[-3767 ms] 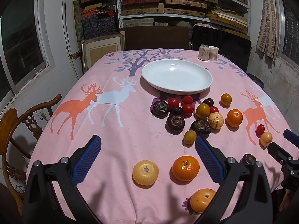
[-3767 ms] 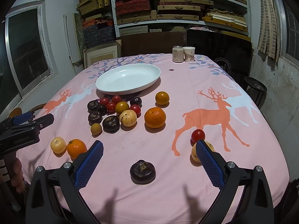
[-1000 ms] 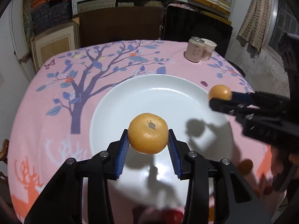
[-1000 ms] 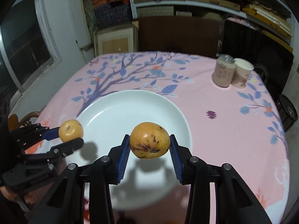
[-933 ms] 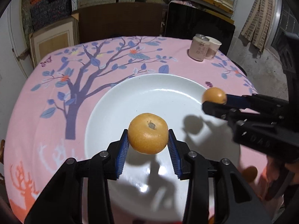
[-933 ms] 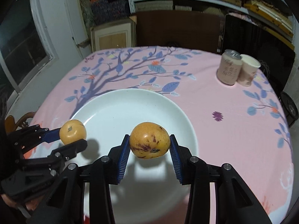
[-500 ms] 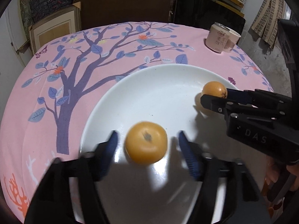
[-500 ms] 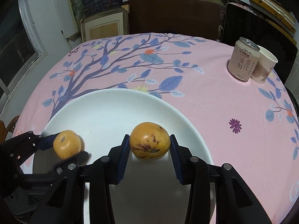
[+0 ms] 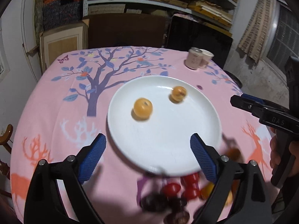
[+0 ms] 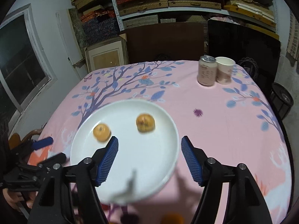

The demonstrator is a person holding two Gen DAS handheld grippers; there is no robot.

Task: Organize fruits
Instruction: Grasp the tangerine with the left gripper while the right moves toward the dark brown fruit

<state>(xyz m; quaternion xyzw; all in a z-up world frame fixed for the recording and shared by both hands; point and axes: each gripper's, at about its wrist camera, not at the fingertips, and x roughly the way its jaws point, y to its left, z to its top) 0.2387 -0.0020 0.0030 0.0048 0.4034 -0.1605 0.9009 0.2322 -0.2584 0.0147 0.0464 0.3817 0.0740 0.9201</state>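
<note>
Two yellow-orange fruits lie on the white plate [image 9: 168, 141]: a smooth one [image 9: 143, 108] on the left and a spotted one [image 9: 179, 93] further right. My left gripper [image 9: 147, 156] hangs above the plate's near rim, its jaws opening, with nothing between the pads. In the right wrist view the same smooth fruit [image 10: 101, 132] and spotted fruit [image 10: 145, 125] rest on the plate [image 10: 134, 158]. My right gripper [image 10: 150, 158] is over its near edge, jaws opening and empty. Each gripper also shows in the other's view: right gripper [image 9: 241, 100], left gripper [image 10: 49, 150].
Red tomatoes [image 9: 186, 186] and dark fruits [image 9: 158, 203] lie blurred on the pink tablecloth just in front of the plate. A drink can [image 10: 207, 72] and a paper cup [image 10: 225, 72] stand at the far right. A wooden chair [image 9: 5, 136] is at the left edge.
Both grippers have opened and let go of their fruits, which now lie on the plate. Both grippers have drawn back from the plate's middle to its near rim.
</note>
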